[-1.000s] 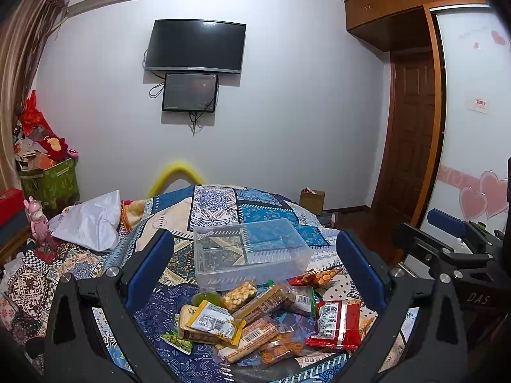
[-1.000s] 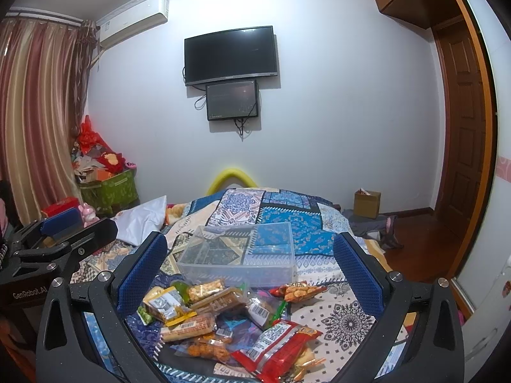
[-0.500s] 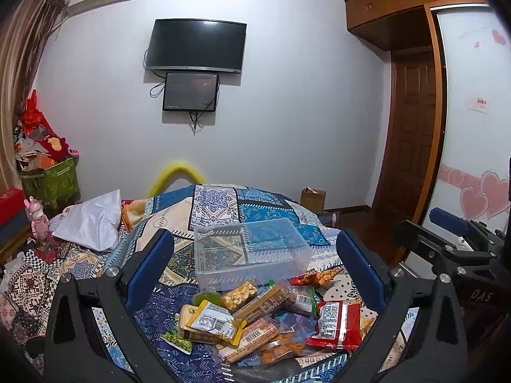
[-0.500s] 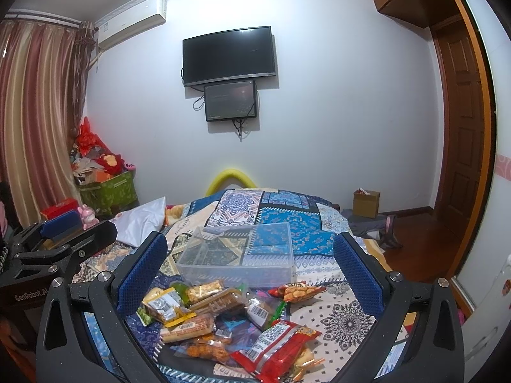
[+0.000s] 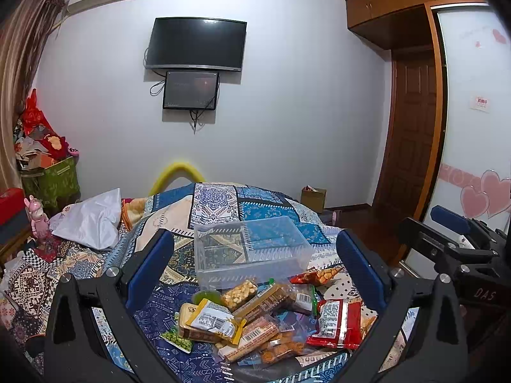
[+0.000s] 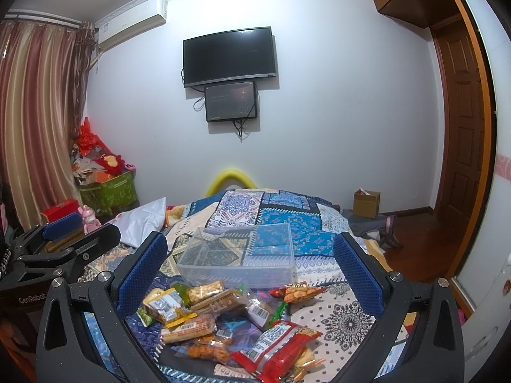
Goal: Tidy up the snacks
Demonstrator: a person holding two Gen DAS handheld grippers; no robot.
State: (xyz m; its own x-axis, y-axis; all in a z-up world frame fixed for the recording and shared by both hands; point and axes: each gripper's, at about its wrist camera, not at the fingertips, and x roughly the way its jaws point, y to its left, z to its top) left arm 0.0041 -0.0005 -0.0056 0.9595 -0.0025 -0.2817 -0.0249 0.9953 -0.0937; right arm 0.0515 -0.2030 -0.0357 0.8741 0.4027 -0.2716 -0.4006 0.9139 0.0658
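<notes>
Well, one clear plastic bin (image 5: 252, 252) sits on the patchwork quilt (image 5: 217, 198), and roughly a dozen snack packets (image 5: 255, 322) lie heaped just at its 6 o'clock side; overlap makes an exact count impossible. One red packet (image 6: 278, 348) lies nearest, at 5 o'clock. Both the left gripper (image 5: 255, 261) and right gripper (image 6: 249, 261) hover above the heap, fingers spread wide, holding nothing. At 10 o'clock lies a white pillow (image 5: 92, 220); two screens (image 6: 228, 56) hang at 12.
</notes>
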